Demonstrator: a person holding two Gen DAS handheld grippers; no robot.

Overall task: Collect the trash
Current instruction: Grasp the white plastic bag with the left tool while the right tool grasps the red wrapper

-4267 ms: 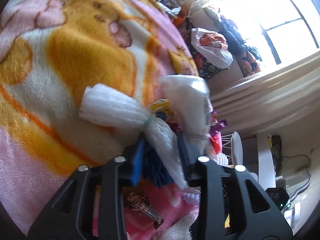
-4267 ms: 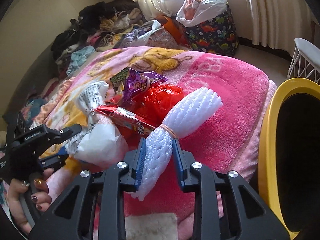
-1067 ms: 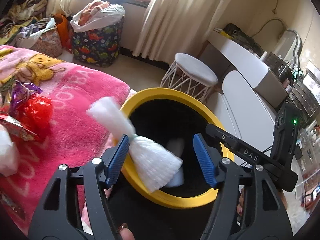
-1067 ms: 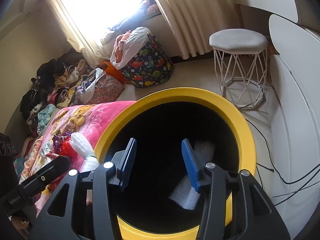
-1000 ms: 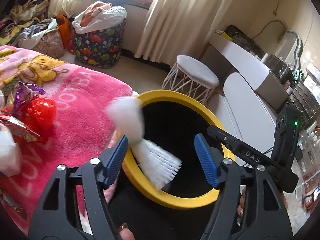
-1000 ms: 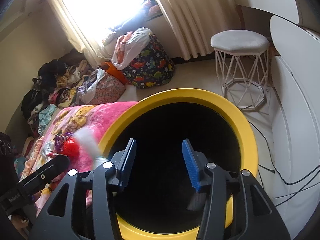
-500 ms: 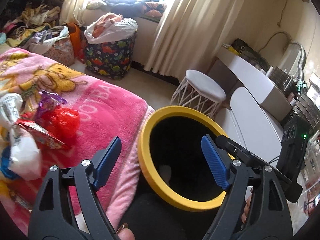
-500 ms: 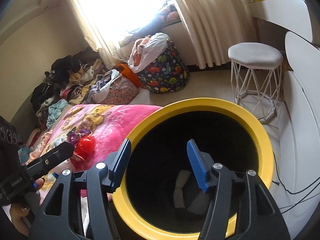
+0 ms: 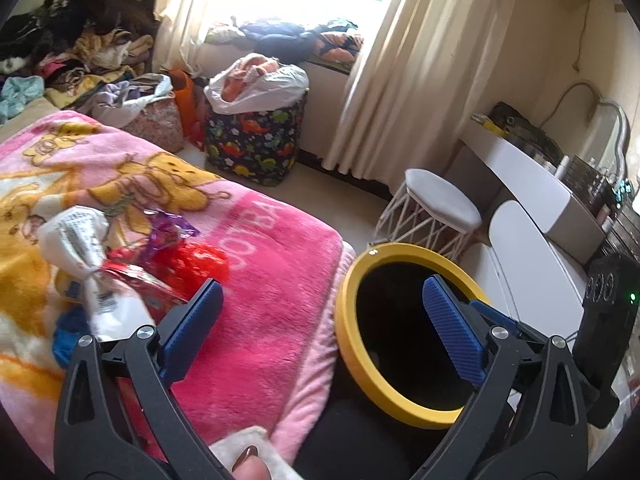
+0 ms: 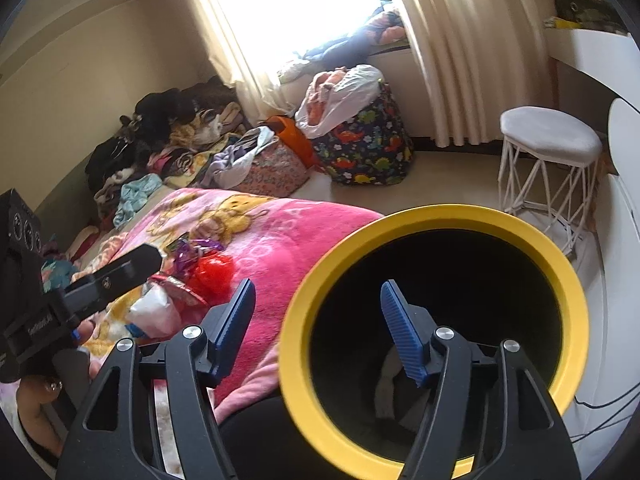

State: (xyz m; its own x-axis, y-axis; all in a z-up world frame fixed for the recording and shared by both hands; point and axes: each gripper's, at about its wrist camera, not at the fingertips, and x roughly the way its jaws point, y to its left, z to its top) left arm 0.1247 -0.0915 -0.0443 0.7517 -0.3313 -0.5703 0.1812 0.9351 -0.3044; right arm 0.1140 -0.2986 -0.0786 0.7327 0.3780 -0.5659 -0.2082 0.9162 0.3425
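A black bin with a yellow rim (image 9: pixel 404 404) (image 10: pixel 460 216) stands beside the bed; pale foam trash (image 10: pixel 386 380) lies at its bottom. My left gripper (image 9: pixel 320 328) is open and empty, above the pink blanket's edge and the bin. My right gripper (image 10: pixel 320 328) is open and empty over the bin's near rim. Trash lies on the blanket: a red crumpled wrapper (image 9: pixel 204 258) (image 10: pixel 214 270), a purple wrapper (image 9: pixel 168 232), a white printed bag (image 9: pixel 80 248) and a red snack packet (image 9: pixel 140 280).
The pink cartoon blanket (image 9: pixel 272 280) covers the bed. A white wire stool (image 9: pixel 436 208) (image 10: pixel 552 152), a dinosaur-print bag with clothes (image 9: pixel 256 140), curtains and a white desk (image 9: pixel 532 184) stand beyond. Clothes are piled at the back left (image 10: pixel 160 140).
Both grippers let their white foam nets drop into the bin. Both have since pulled back and up, and the left has swung left toward the blanket.
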